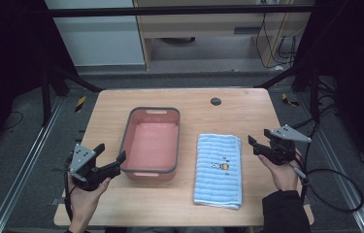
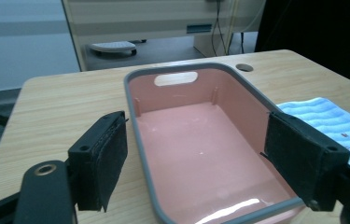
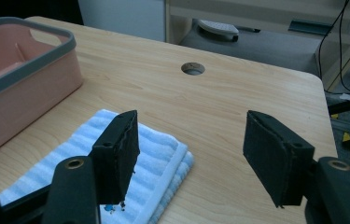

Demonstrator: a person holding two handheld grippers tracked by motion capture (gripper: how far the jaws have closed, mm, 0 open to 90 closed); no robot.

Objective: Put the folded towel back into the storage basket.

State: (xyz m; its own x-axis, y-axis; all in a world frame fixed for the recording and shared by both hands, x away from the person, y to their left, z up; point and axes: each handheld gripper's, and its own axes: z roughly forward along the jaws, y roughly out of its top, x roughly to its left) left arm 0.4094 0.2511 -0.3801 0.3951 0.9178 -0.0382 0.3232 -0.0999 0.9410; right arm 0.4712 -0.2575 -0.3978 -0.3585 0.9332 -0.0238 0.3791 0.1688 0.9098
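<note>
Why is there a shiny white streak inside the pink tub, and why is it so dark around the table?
Left gripper view: glare from overhead light streaks the glossy floor of the pink tub near its front wall. High view: light falls on the table, while the black surroundings stay dim. Right gripper view: the towel looks matte, without glare.

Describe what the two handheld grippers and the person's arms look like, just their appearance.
Both grippers are black, each with two flat rectangular jaws faced with dark padding. The left gripper and the right gripper each carry a grey three-cornered plate on top. A black cable trails from the right one and loops beside the table. The right arm wears a dark sleeve; the left forearm shows no sleeve.
</note>
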